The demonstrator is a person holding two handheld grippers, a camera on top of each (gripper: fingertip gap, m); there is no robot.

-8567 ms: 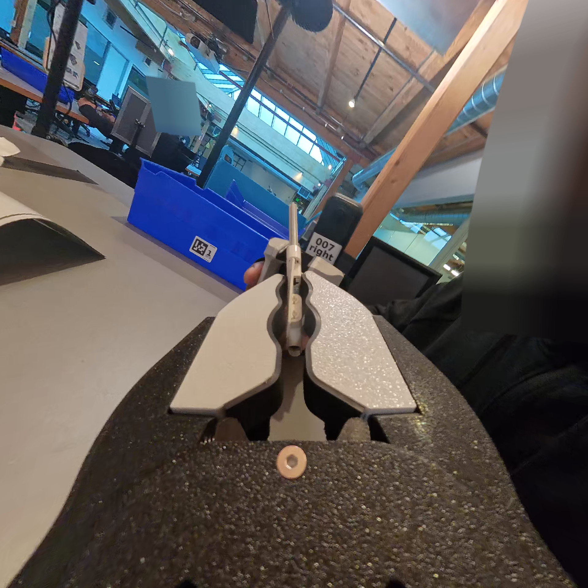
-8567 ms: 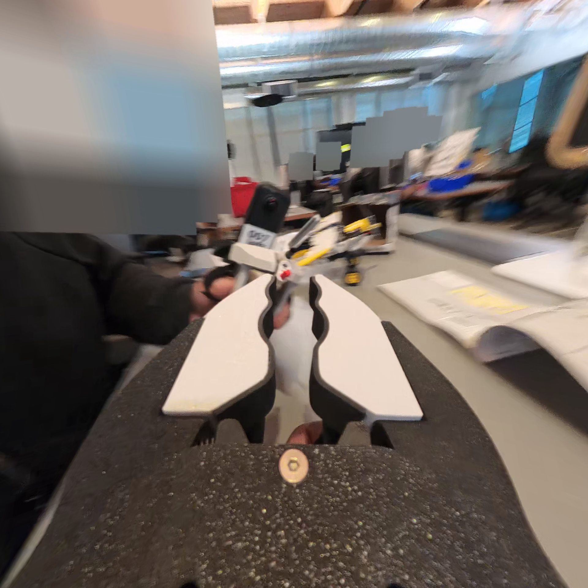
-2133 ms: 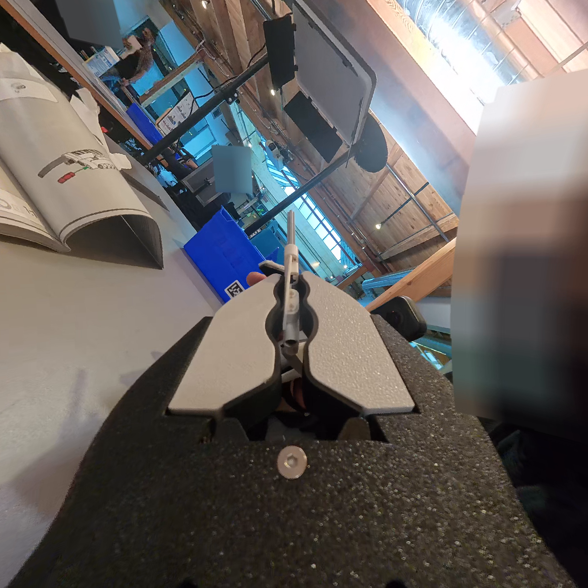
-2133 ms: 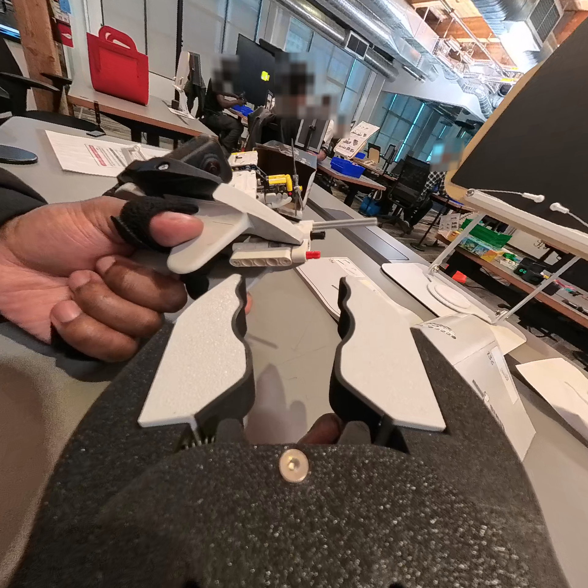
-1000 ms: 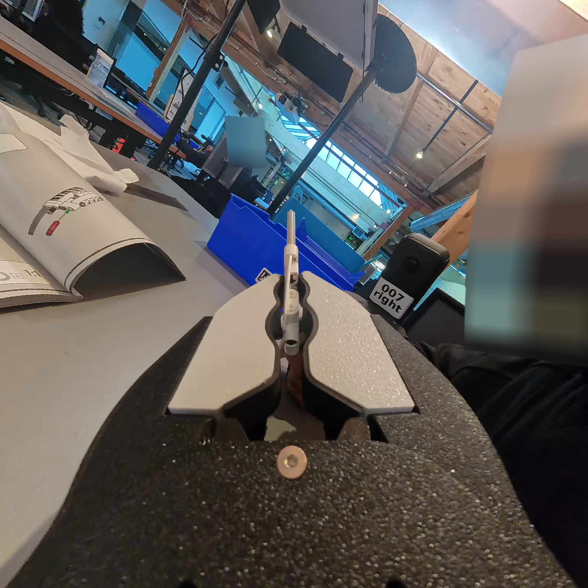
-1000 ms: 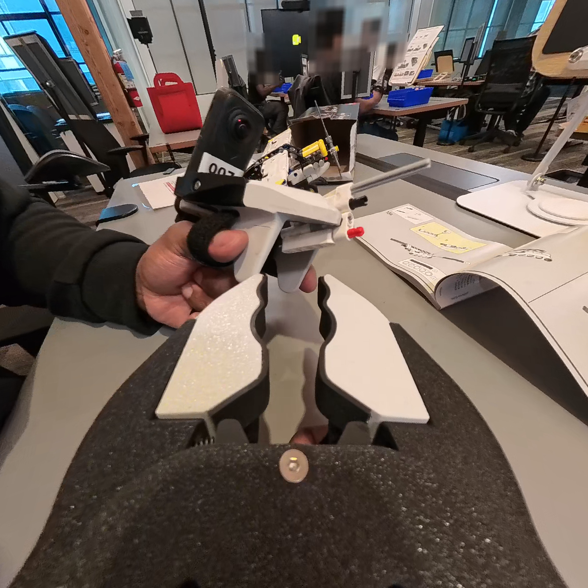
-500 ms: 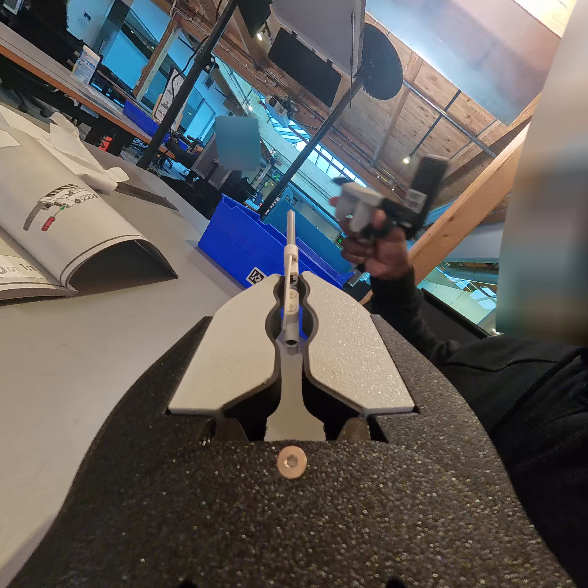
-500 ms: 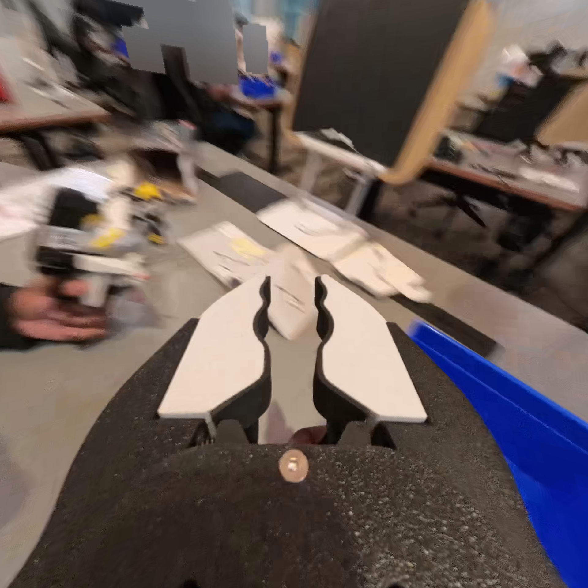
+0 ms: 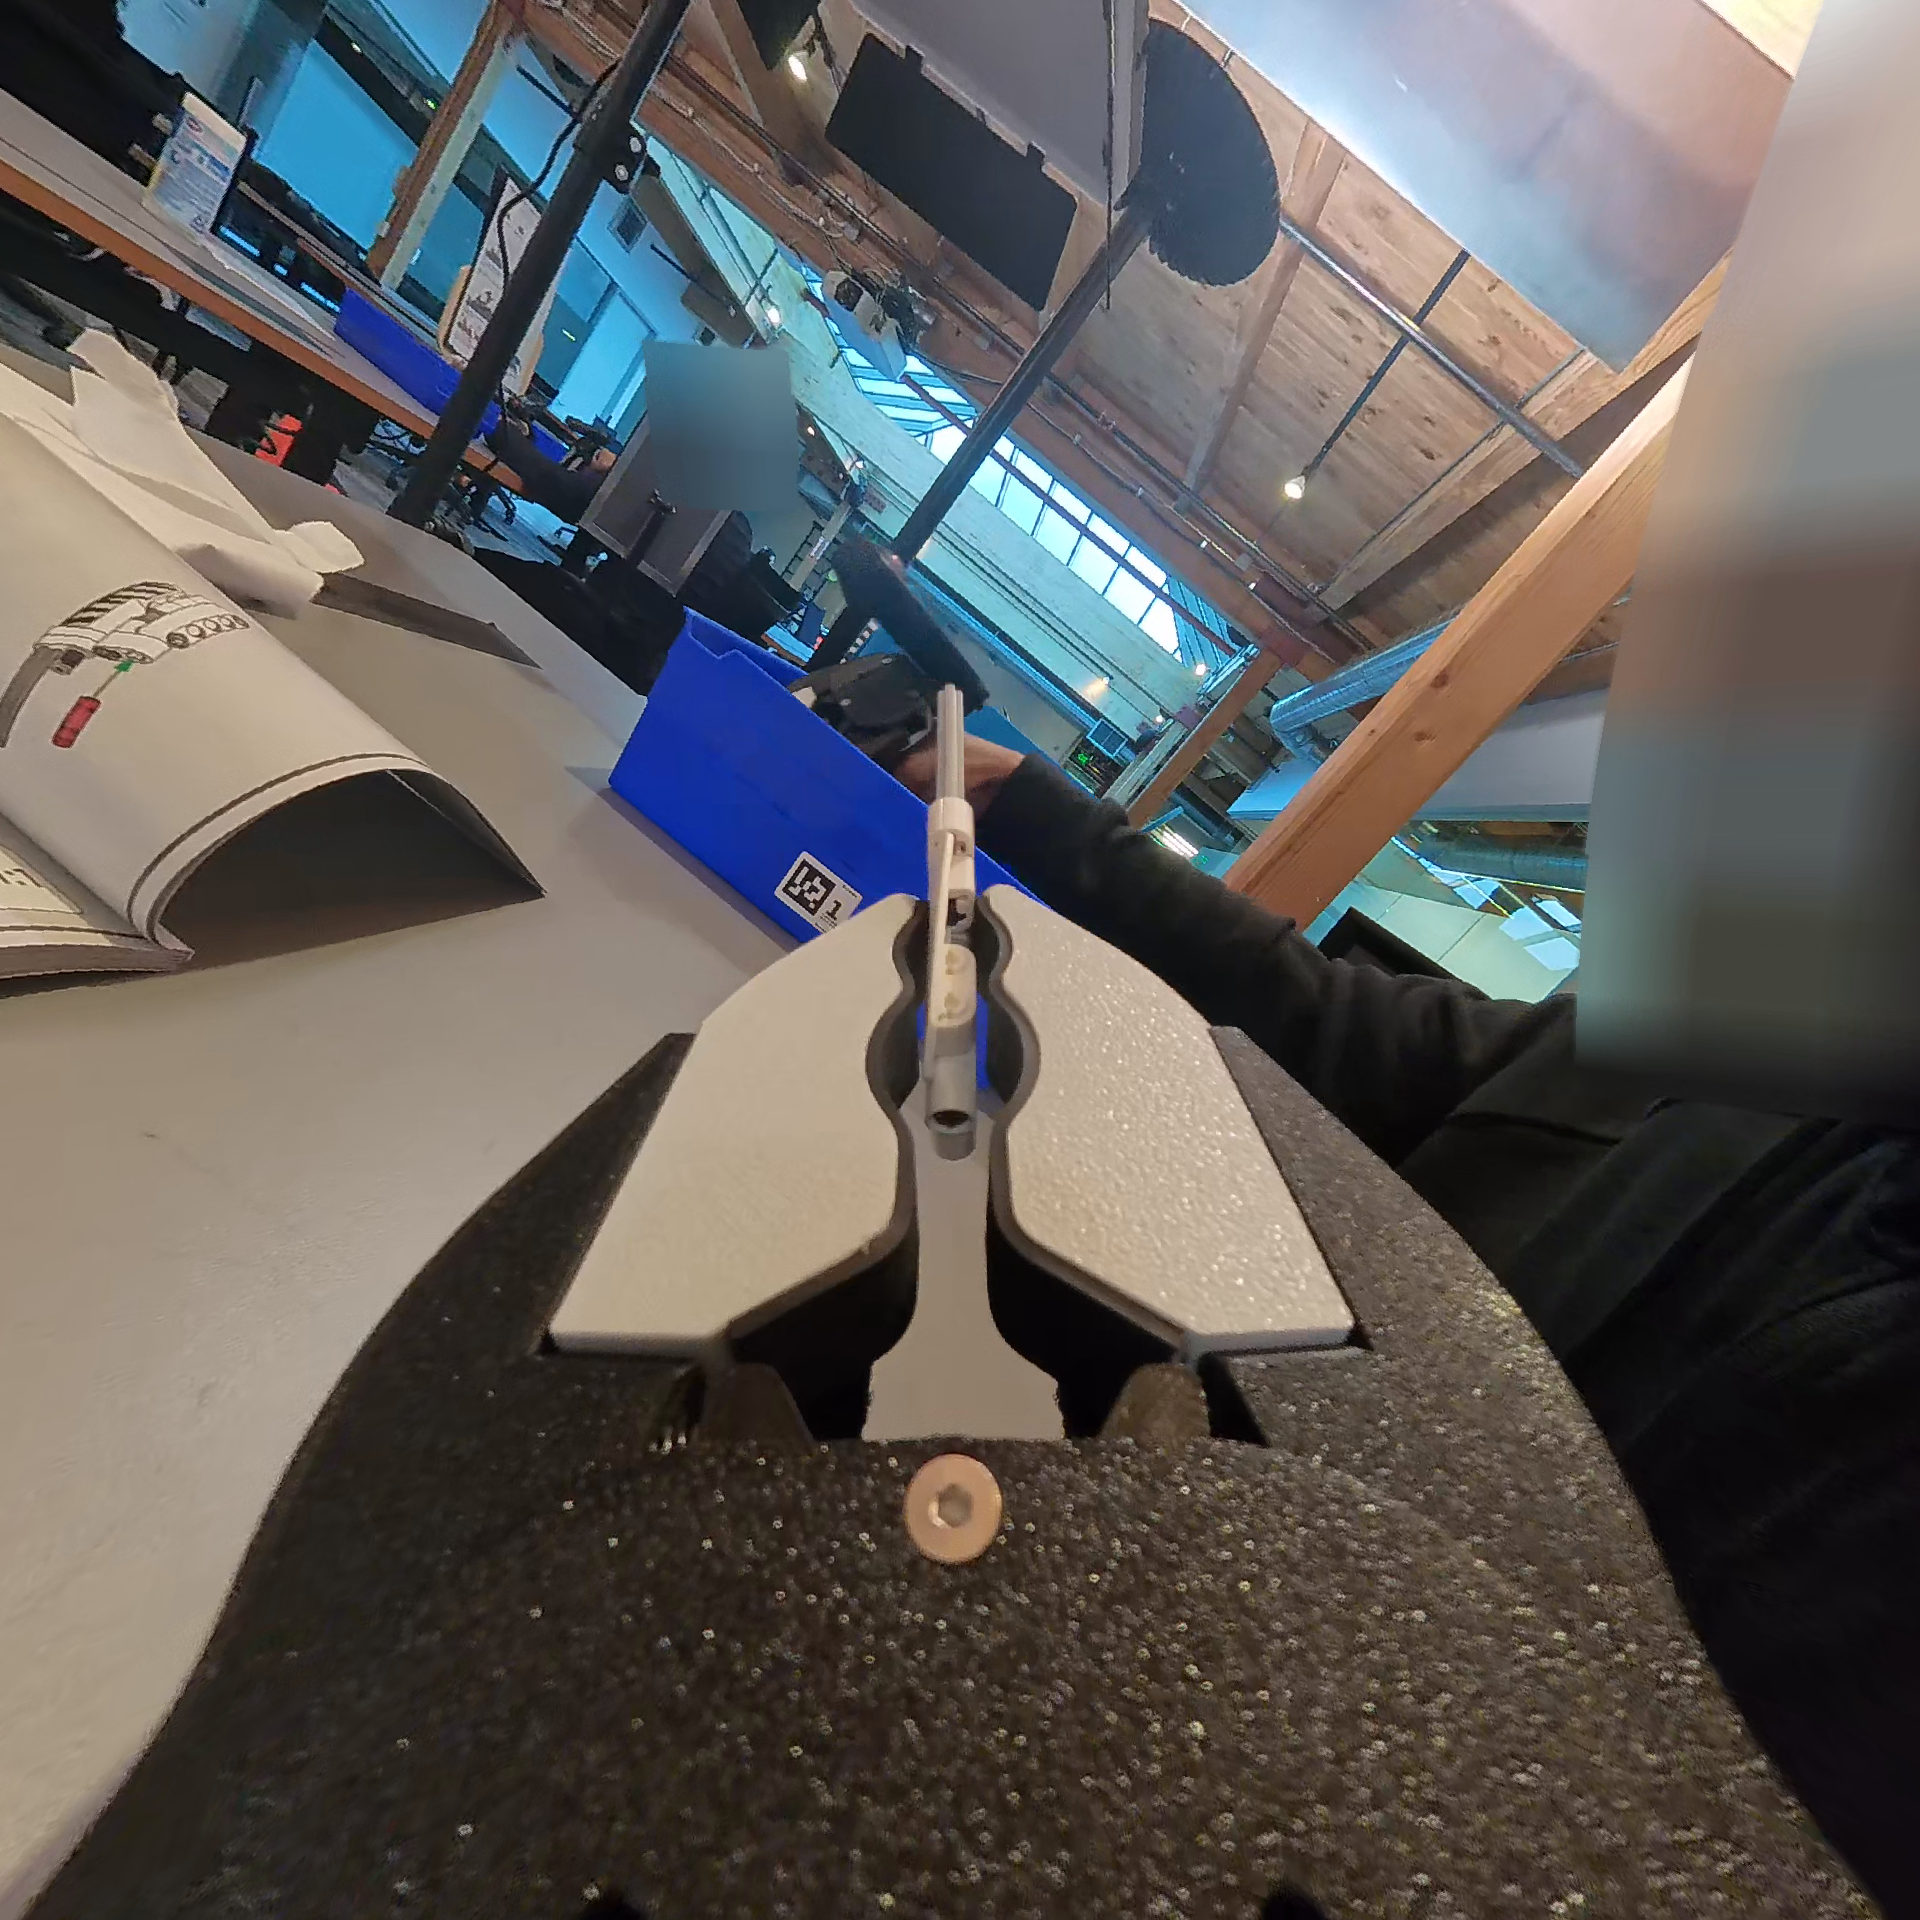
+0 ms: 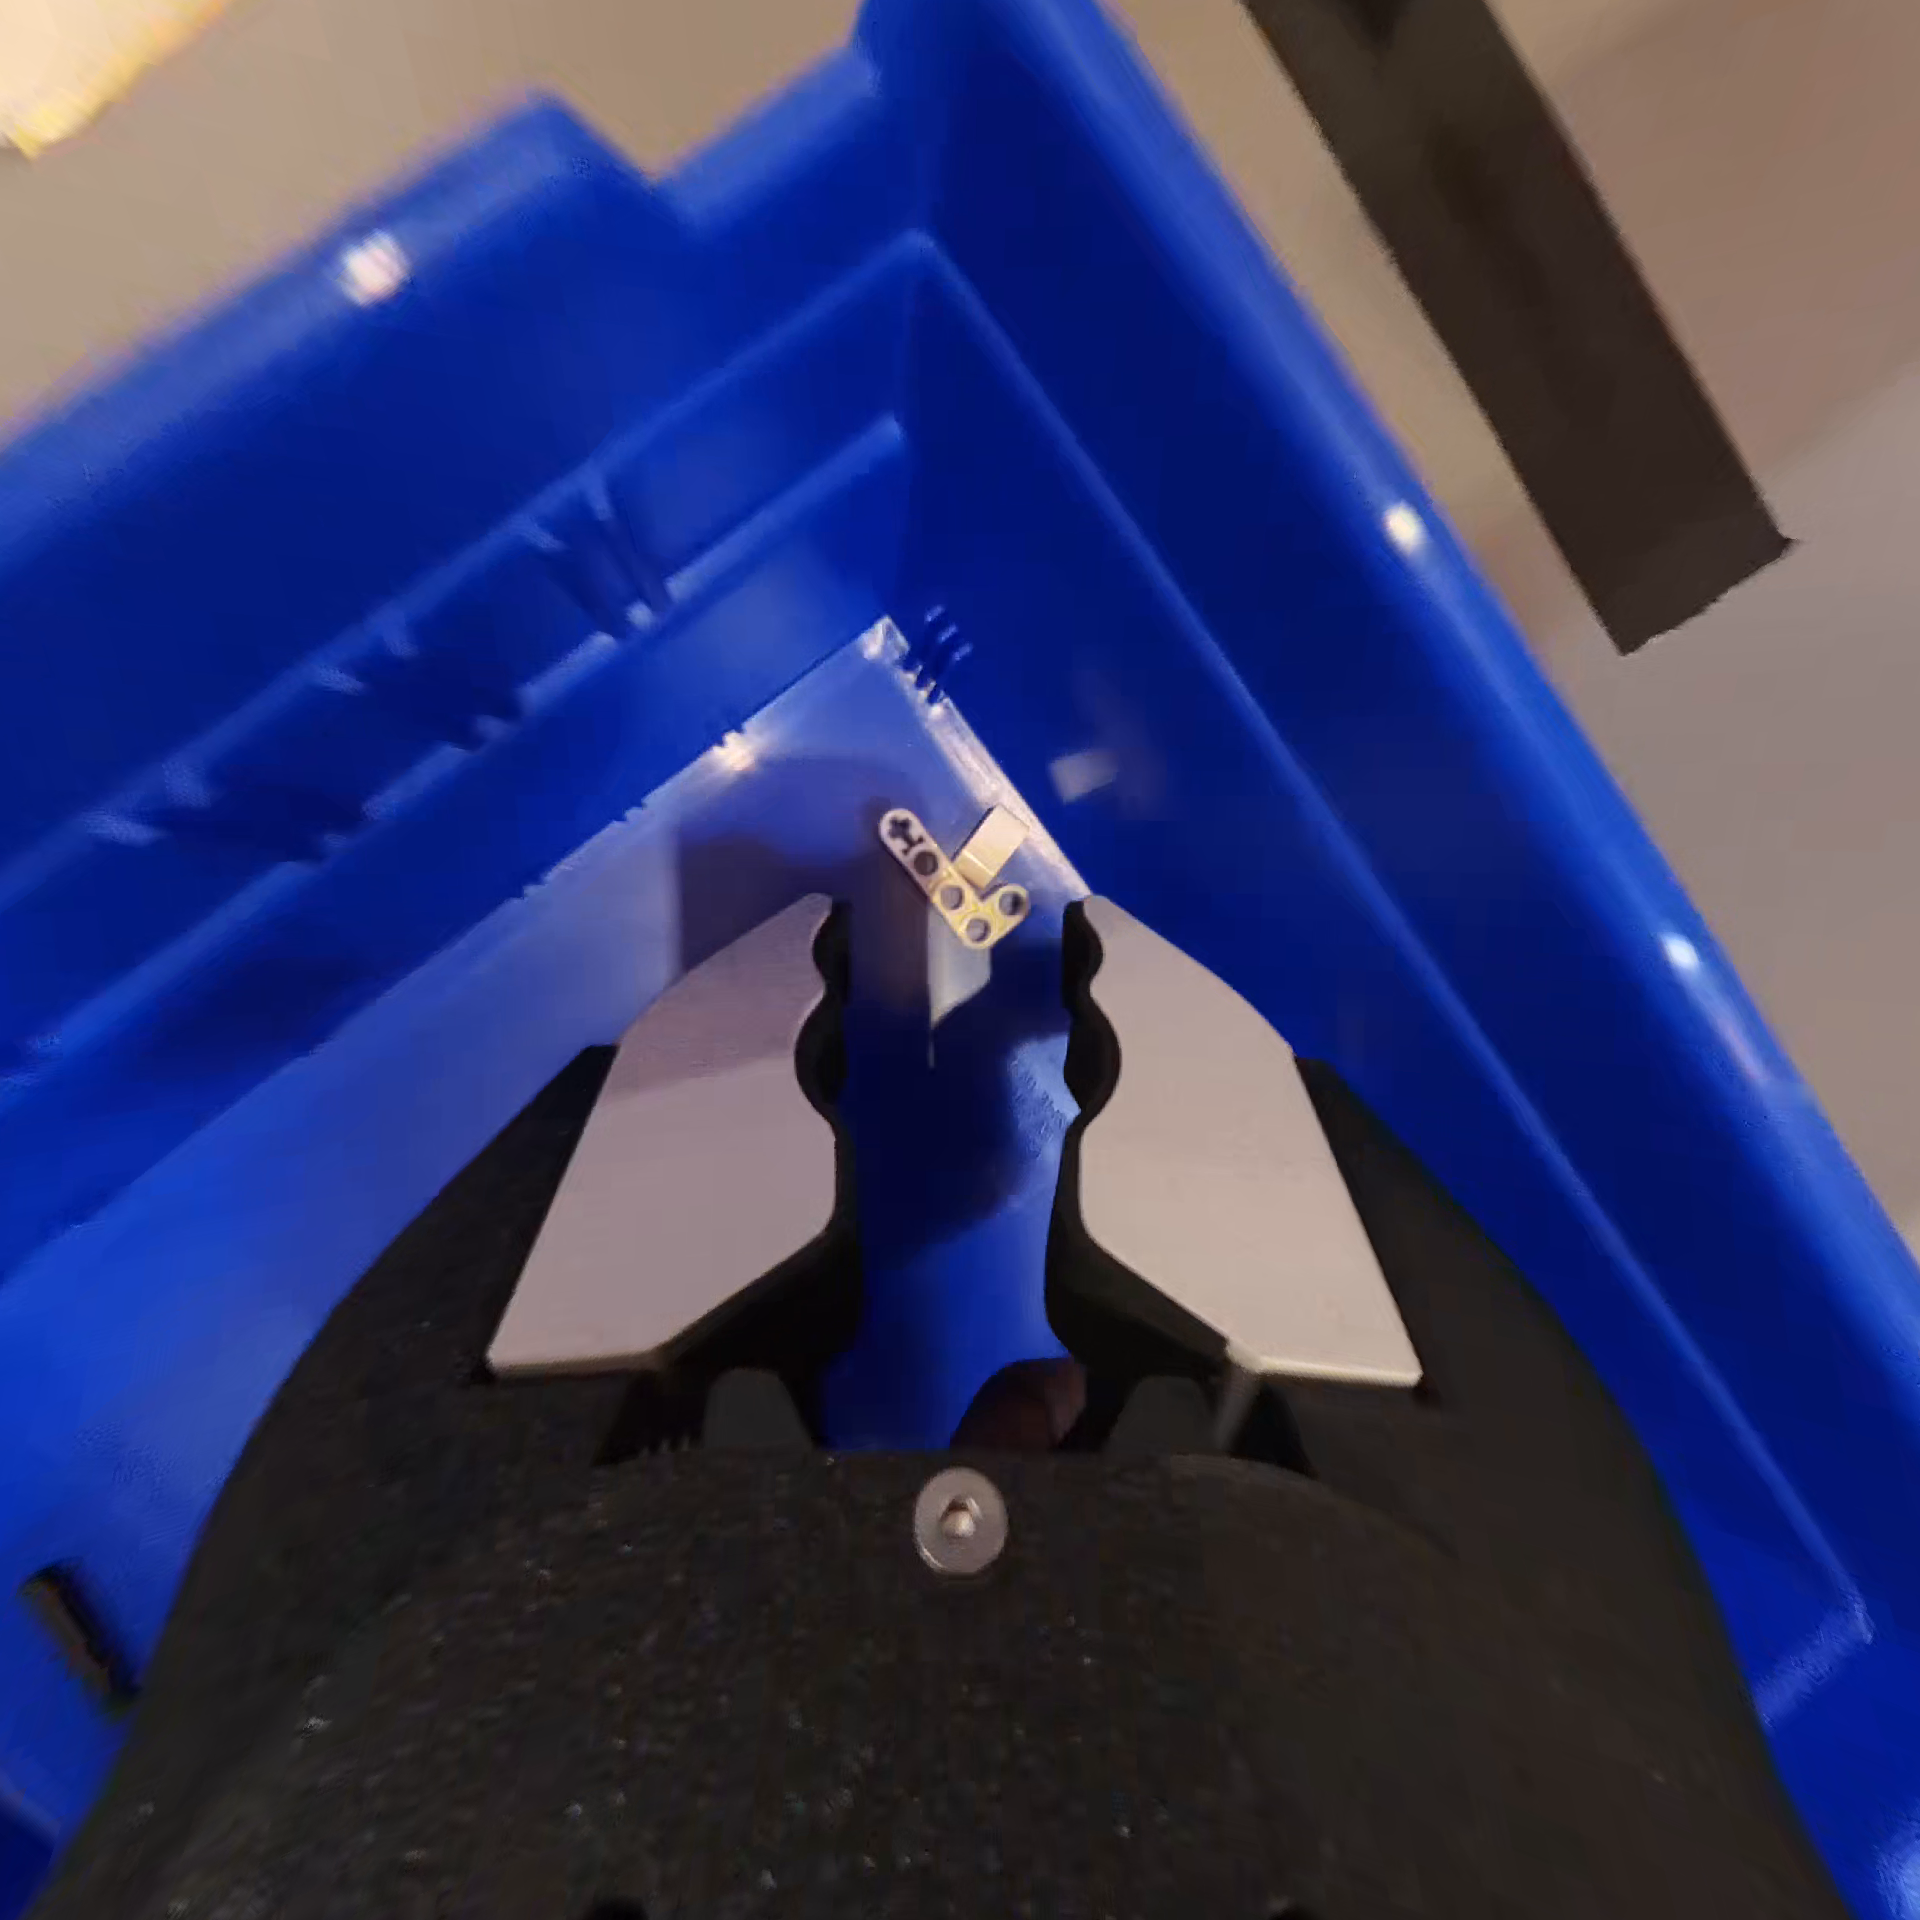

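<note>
Left wrist view: grey table [image 9: 312, 1091], timber ceiling [image 9: 1351, 312]

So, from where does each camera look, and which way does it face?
Left wrist view: sits on the left gripper, faces along the table and upward to the ceiling; its jaws clamp a grey and white rod piece; a dark sleeve reaches into the bin.
Right wrist view: sits on the right gripper, faces down into the bin; open jaws above an L-shaped beam.
Shared: the blue bin.
</note>
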